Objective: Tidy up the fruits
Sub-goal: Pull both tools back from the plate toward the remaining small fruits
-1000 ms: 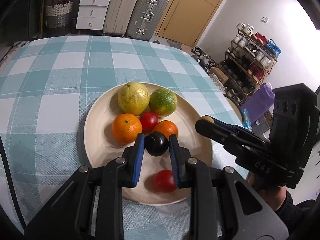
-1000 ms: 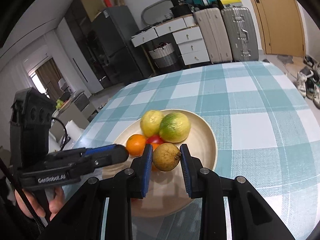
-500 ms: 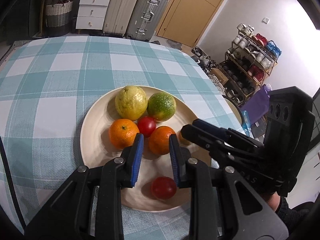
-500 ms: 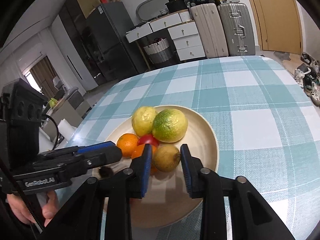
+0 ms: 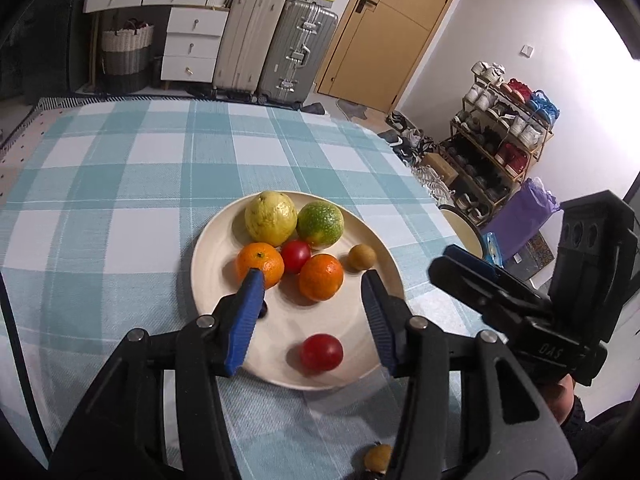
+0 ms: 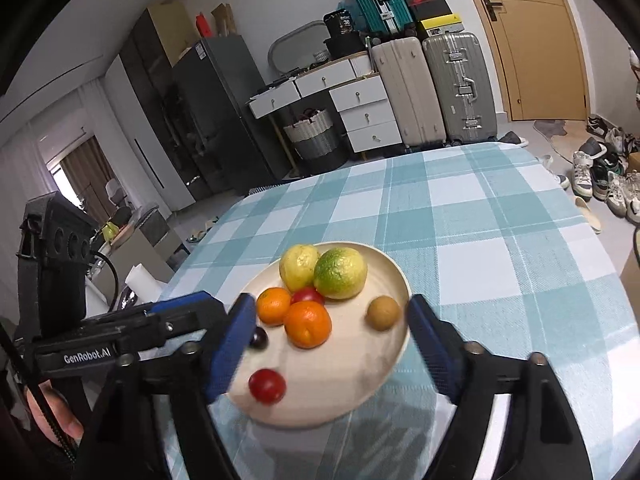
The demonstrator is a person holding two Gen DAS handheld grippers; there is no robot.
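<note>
A cream plate [image 5: 208,248] [image 6: 396,276] on the checked tablecloth holds a yellow lemon [image 5: 271,216], a green citrus [image 5: 320,224], two oranges [image 5: 260,264] [image 5: 321,277], two red tomatoes [image 5: 295,255] [image 5: 321,352], a brown kiwi [image 5: 361,257] [image 6: 383,313] and a dark plum [image 6: 259,338], mostly hidden behind my left finger in the left wrist view. My left gripper [image 5: 310,312] is open and empty above the plate's near side. My right gripper [image 6: 332,344] is open and empty above the plate; the kiwi lies just ahead of its right finger.
Another brown fruit [image 5: 378,456] peeks out at the bottom of the left wrist view. The table's right edge drops to a shoe rack [image 5: 504,148] and a purple bag [image 5: 520,216]. Suitcases [image 6: 432,92] and drawers stand beyond the far edge.
Both grippers have opened and pulled back. The left one let go of the dark plum and the right one let go of the kiwi; both fruits now lie on the plate.
</note>
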